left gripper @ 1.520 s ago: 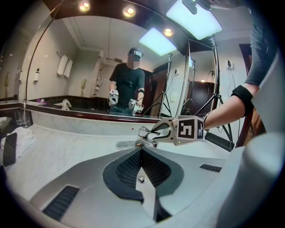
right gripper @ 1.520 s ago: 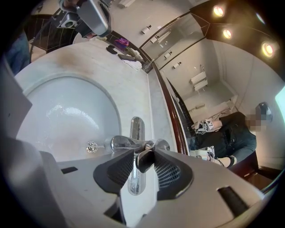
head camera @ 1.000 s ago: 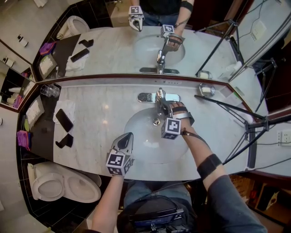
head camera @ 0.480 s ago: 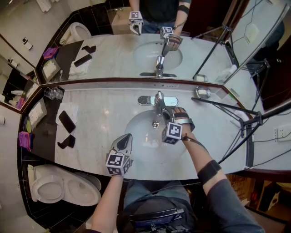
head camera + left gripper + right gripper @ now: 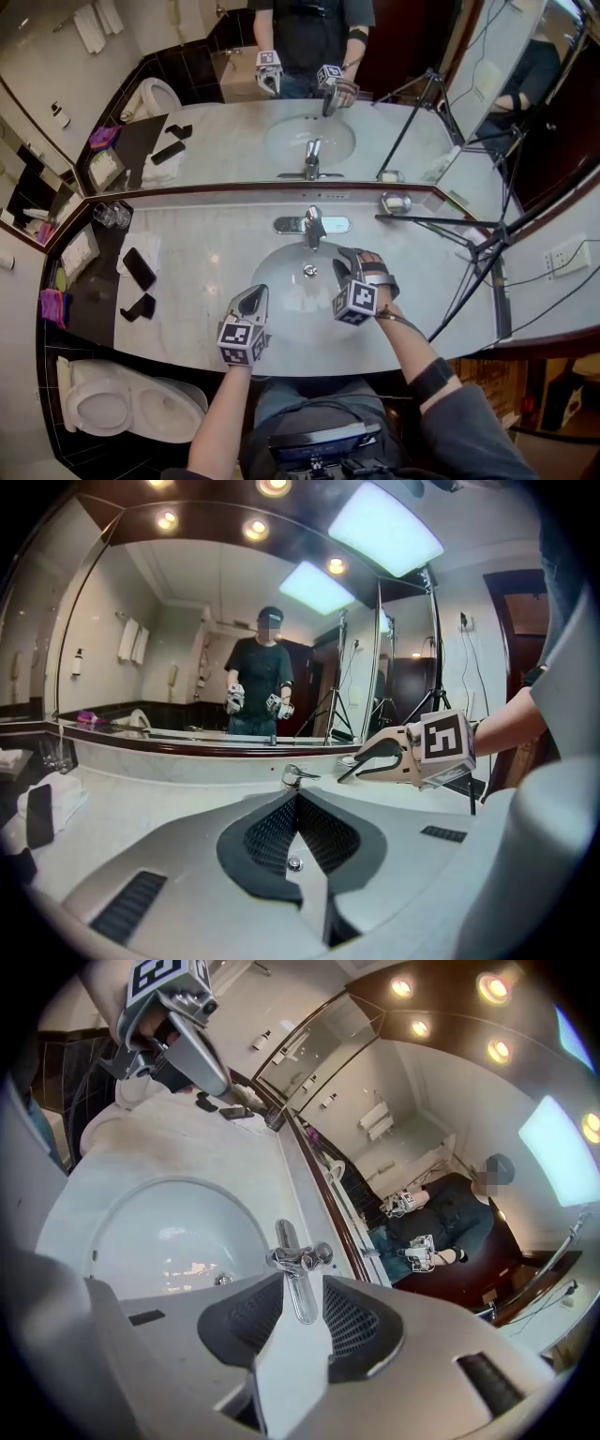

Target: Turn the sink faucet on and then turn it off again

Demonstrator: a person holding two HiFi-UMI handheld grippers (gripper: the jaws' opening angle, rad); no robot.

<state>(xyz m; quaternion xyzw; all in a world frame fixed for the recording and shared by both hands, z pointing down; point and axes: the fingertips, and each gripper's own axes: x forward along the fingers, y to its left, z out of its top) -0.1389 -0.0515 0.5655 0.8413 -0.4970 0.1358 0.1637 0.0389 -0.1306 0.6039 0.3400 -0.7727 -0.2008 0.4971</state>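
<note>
While the left tool point(image 5: 261, 291) hovers — jaws together — the faucet point(image 5: 313, 228) stands untouched.

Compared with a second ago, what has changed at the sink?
The right gripper has pulled back from the faucet toward the person, over the basin; its jaws have just been closing a little, with nothing between them. The left gripper still hovers shut over the basin's near side.

Warm ceiling spots point(image 5: 272, 487) and a bright panel point(image 5: 384, 527) light the room evenly; soft glare sits on the basin point(image 5: 169, 1232). Both gripper views bend strongly, dark at the corners; their foregrounds look soft.
</note>
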